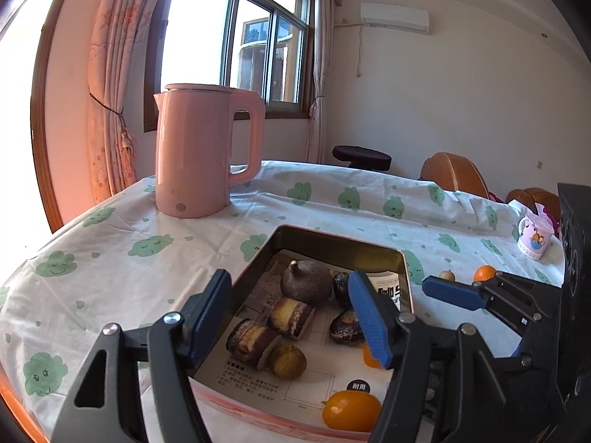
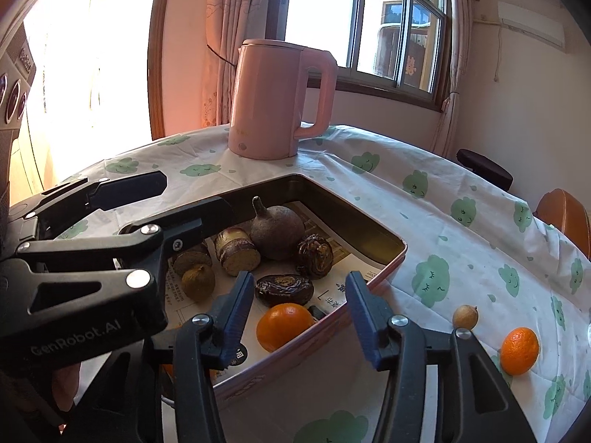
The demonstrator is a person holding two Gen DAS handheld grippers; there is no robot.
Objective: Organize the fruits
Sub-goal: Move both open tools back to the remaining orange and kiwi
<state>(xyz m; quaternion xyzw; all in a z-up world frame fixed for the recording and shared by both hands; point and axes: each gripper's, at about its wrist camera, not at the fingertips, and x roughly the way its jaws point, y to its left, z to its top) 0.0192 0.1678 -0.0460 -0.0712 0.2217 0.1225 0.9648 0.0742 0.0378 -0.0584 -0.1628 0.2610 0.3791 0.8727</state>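
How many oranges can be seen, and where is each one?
3 oranges. Two lie in the tin: one at its near edge, one by its right wall. The third lies on the tablecloth, right of the tin. Others may be hidden.

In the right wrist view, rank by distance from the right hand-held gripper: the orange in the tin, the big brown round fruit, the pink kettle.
1. Orange in the tin, just ahead of the right hand-held gripper.
2. Big brown round fruit, mid-tin.
3. Pink kettle, beyond the tin.
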